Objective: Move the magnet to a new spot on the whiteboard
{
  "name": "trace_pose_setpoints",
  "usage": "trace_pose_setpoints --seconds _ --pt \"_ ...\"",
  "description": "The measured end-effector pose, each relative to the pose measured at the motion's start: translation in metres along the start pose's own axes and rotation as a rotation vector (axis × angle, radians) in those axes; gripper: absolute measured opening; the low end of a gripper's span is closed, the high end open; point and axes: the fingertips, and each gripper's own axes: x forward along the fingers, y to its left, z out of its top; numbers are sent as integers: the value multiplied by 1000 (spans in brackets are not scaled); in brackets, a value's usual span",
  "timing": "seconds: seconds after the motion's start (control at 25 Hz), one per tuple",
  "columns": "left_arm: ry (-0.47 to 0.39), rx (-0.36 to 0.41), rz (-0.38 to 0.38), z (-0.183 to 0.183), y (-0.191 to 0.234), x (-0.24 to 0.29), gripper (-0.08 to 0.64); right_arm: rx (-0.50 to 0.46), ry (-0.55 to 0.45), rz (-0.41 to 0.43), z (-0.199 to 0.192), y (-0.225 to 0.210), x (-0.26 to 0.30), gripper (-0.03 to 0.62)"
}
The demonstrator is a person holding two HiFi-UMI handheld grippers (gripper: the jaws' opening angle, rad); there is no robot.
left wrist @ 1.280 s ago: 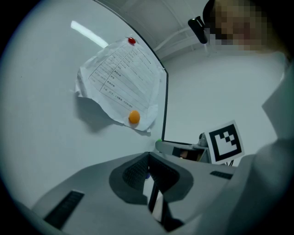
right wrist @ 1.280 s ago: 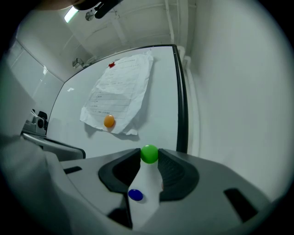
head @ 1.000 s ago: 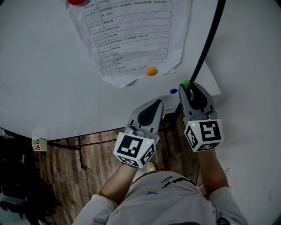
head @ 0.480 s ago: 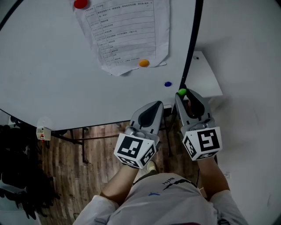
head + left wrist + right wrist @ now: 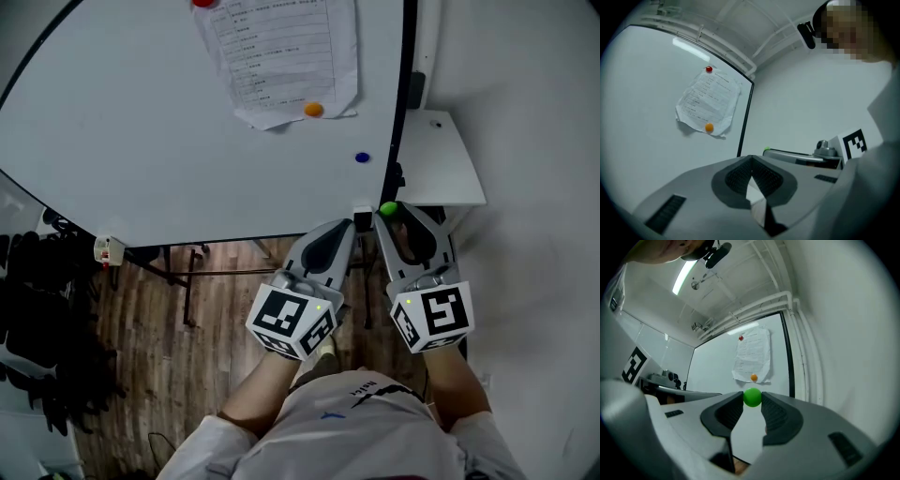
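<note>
Right tongs (image 5: 752,399): narrowly parted, tips clamped on green magnet (image 5: 752,396), just beside whiteboard (image 5: 141,150) lower right corner. Left tongs (image 5: 751,161): pressed together, empty.

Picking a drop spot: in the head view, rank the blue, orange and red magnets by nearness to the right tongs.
1. Blue magnet, just up-left of the right tongs.
2. Orange magnet, at the paper's lower edge.
3. Red magnet, paper's top-left corner.
</note>
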Motion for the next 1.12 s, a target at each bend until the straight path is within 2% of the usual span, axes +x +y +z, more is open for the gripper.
trace_pose_setpoints --seconds 0.2,0.52,1.12 --pt "11 30 34 -4 -21 -18 11 11 2 46 -1 13 -21 127" --pt "-18 9 97 -1 -33 -42 11 15 -11 104 5 32 -39 128" --pt "-33 34 136 3 -33 -60 11 9 -14 147 9 52 -43 129"
